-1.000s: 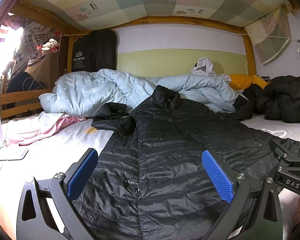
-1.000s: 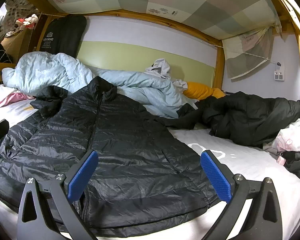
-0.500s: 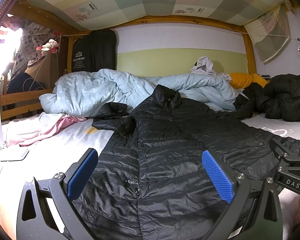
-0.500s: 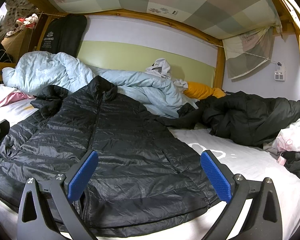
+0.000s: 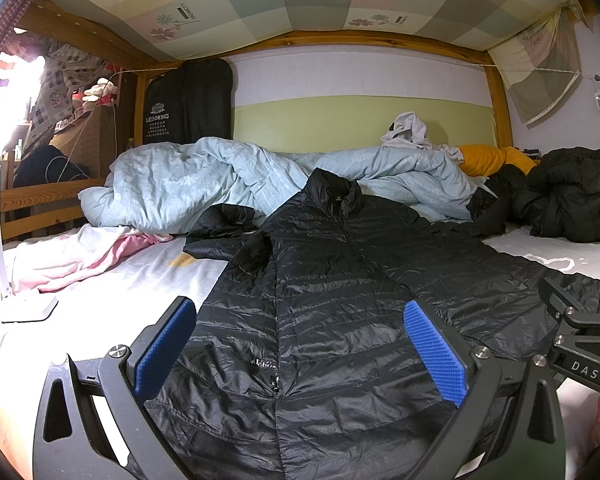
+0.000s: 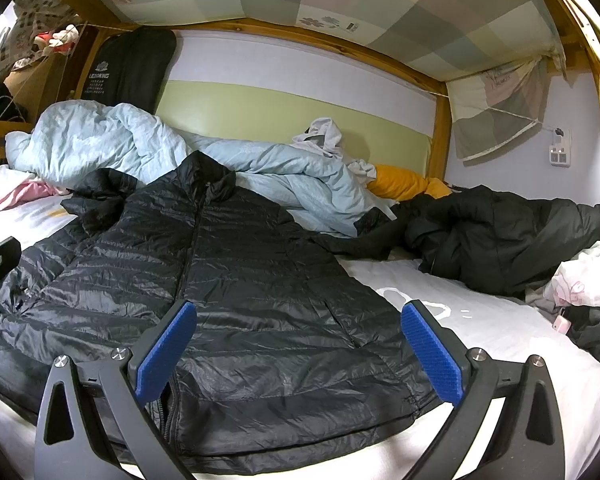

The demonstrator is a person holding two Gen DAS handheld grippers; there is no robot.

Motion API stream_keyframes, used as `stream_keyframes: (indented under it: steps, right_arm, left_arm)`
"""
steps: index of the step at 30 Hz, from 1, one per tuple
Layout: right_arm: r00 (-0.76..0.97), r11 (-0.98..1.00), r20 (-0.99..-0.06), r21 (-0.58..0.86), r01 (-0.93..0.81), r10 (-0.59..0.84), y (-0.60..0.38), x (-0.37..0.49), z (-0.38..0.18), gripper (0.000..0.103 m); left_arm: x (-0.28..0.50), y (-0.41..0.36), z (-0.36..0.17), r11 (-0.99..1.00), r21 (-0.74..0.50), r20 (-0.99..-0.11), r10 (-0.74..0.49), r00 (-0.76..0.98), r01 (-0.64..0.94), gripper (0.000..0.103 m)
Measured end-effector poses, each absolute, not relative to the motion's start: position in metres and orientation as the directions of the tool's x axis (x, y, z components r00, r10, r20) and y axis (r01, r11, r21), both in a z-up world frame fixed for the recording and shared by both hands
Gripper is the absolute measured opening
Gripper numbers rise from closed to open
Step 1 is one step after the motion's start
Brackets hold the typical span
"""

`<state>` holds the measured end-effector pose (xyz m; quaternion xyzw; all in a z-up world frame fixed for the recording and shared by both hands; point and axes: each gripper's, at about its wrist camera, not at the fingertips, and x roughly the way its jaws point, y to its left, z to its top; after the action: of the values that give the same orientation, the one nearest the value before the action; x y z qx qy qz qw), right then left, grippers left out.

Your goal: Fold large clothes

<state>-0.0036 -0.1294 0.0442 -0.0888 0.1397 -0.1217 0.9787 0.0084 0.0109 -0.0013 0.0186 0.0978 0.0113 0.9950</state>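
1. Black quilted puffer jacket [image 5: 331, 304] lies flat on the white bed sheet [image 6: 479, 332], collar toward the crumpled light blue duvet [image 5: 172, 176].
2. Left gripper [image 5: 300, 354] and right gripper [image 6: 298, 354] hover wide open over its hem, holding nothing.
3. Another dark coat [image 6: 507, 236] is heaped to the right, a pink cloth [image 5: 100, 252] to the left.

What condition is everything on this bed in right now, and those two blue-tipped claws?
Black puffer jacket: zipped, spread flat, front up.
Left gripper: open, empty, above the jacket hem.
Right gripper: open, empty.
Light blue duvet: crumpled.
Second dark coat: heaped, unfolded.
Pink garment: rumpled.
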Motion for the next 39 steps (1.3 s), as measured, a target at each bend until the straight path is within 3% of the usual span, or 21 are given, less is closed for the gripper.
stream_keyframes:
  steps: [23, 26, 29, 34, 39]
  right_arm:
    - [0.933, 0.965, -0.269, -0.172, 0.199, -0.240, -0.135, -0.004, 0.045, 0.103]
    - [0.935, 0.978, -0.291, -0.116, 0.176, -0.203, -0.146, -0.013, 0.052, 0.103]
    - [0.920, 0.981, -0.344, -0.098, 0.166, -0.190, -0.160, -0.018, 0.052, 0.103]
    - [0.872, 0.980, -0.451, -0.028, 0.199, -0.190, -0.197, -0.019, 0.055, 0.100]
    - [0.799, 0.963, -0.597, 0.168, 0.210, -0.070, -0.245, -0.028, 0.038, 0.088]
  left_arm:
    - [0.008, 0.015, 0.000, 0.999, 0.028, -0.221, 0.033, 0.975, -0.028, 0.103]
    - [0.008, 0.016, 0.004, 0.995, 0.082, -0.278, 0.078, 0.957, -0.058, 0.095]
    - [0.006, 0.027, 0.010, 0.997, 0.063, -0.339, 0.066, 0.938, -0.047, 0.094]
    - [0.007, 0.065, 0.007, 0.993, -0.107, -0.501, -0.003, 0.866, -0.059, 0.094]
    - [-0.001, 0.081, -0.025, 0.969, -0.238, -0.624, -0.106, 0.774, -0.060, 0.080]
